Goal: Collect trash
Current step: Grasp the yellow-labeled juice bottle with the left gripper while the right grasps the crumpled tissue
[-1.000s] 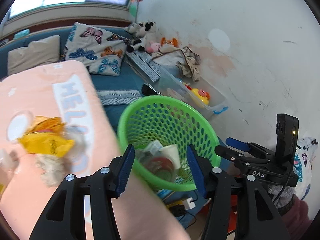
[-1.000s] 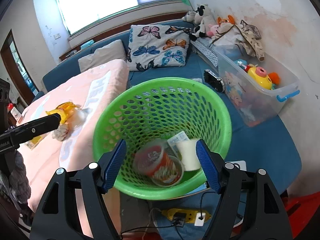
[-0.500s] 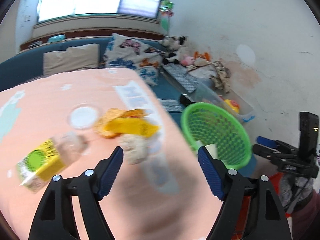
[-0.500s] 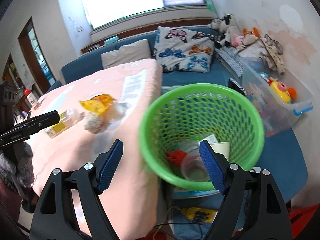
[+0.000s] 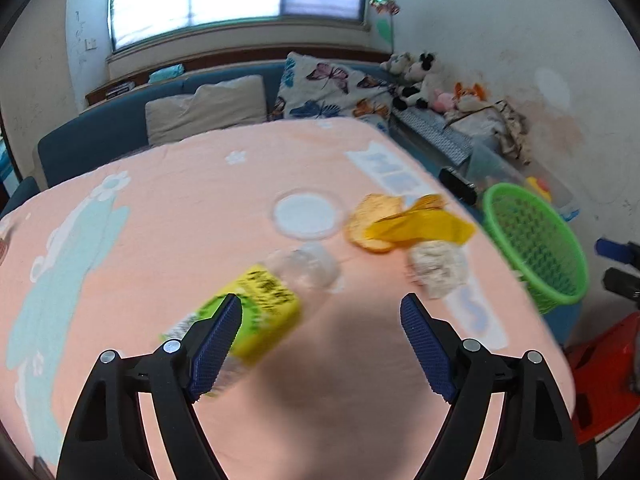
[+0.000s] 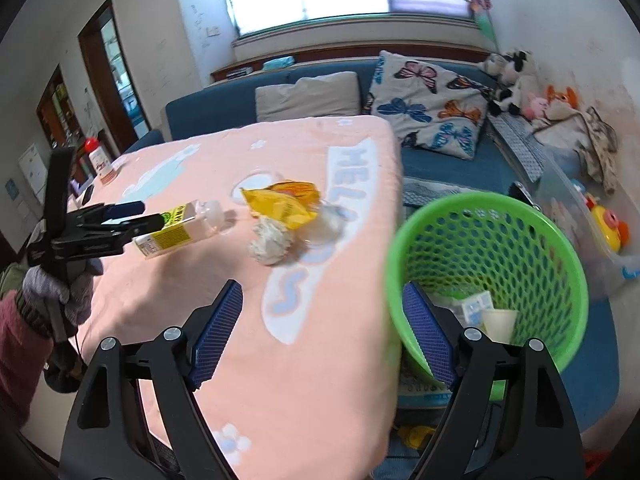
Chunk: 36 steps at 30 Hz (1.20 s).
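A clear bottle with a yellow-green label (image 5: 264, 308) lies on the pink tablecloth (image 5: 160, 220). My left gripper (image 5: 322, 320) hovers over it with jaws opening; its left pad is beside the label and does not press it. A yellow wrapper (image 5: 416, 226), a crumpled tissue (image 5: 438, 268) and a round clear lid (image 5: 306, 216) lie further on. My right gripper (image 6: 324, 320) hangs over the table's edge beside the green basket (image 6: 460, 216), jaws opening with nothing between them. The right wrist view shows the left gripper (image 6: 150, 216) at the bottle (image 6: 180, 228).
The basket holds a paper cup (image 6: 498, 322) and a small carton (image 6: 474, 304). A blue sofa (image 6: 440, 168) with cushions, a clear toy bin (image 6: 568, 196) and a wall stand behind. A gloved hand (image 6: 60, 284) holds the left gripper. A red-capped bottle (image 6: 98, 160) stands far left.
Both views swung from the basket toward the table. The left gripper travelled over the cloth to the bottle. Both pairs of jaws stand wider than before.
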### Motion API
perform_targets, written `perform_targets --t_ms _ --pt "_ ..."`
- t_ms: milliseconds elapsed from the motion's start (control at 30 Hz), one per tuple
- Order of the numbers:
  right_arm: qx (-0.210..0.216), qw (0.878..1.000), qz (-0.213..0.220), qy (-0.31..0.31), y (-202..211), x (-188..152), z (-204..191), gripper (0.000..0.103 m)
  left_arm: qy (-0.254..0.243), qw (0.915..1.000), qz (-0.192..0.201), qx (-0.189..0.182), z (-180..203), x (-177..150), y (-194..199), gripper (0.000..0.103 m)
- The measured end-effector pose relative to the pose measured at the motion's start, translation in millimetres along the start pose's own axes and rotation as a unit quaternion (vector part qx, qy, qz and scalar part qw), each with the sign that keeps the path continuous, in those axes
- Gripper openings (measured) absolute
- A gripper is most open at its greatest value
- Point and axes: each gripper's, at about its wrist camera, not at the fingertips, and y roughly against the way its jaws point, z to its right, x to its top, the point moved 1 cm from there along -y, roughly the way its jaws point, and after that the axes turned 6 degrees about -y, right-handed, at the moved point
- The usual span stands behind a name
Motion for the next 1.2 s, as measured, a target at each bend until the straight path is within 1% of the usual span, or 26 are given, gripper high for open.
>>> perform_targets --t_ms 67,133,267,533,633,767,1000,1200 --pt "0.002 1.0 -0.004 0.008 -7.4 4.2 -5.9 0.082 -0.001 0.9999 -0.015 -0.005 -10.8 -1.2 -7.5 0.079" --pt "0.004 1.0 -0.007 0.014 -16.4 9.3 -11.0 0.082 -0.004 0.9997 -0.022 0.004 -16.4 -2.2 -12.5 0.079" --pt "0.008 1.0 -0.02 0.018 -37.9 16.6 -18.8 0.082 -0.019 0.9991 -0.037 0.005 -23.6 -3.1 -24.2 0.08" --pt "0.023 0.998 -0.055 0.012 -88.3 17.7 -33.5 0.082 -0.054 0.9972 -0.052 0.005 -26.8 -1.7 -40.6 0.08" --pt "0.024 0.997 -0.066 0.006 -105.1 17.1 -34.2 0.082 -0.068 0.9964 -0.052 0.003 -28.9 1.7 -43.6 0.081" --pt "0.024 0.997 -0.078 -0.009 -127.8 16.0 -33.5 0.082 -0.079 0.995 -0.062 -0.002 -33.2 3.2 -50.6 0.082" --pt "0.024 0.995 -0.092 -0.021 -155.1 17.2 -35.6 0.081 -0.097 0.9924 -0.074 -0.012 -31.1 4.8 -63.0 0.082" --pt "0.025 0.994 -0.098 -0.027 -168.3 17.3 -34.4 0.079 -0.105 0.9905 -0.087 -0.019 -31.4 4.1 -74.0 0.082"
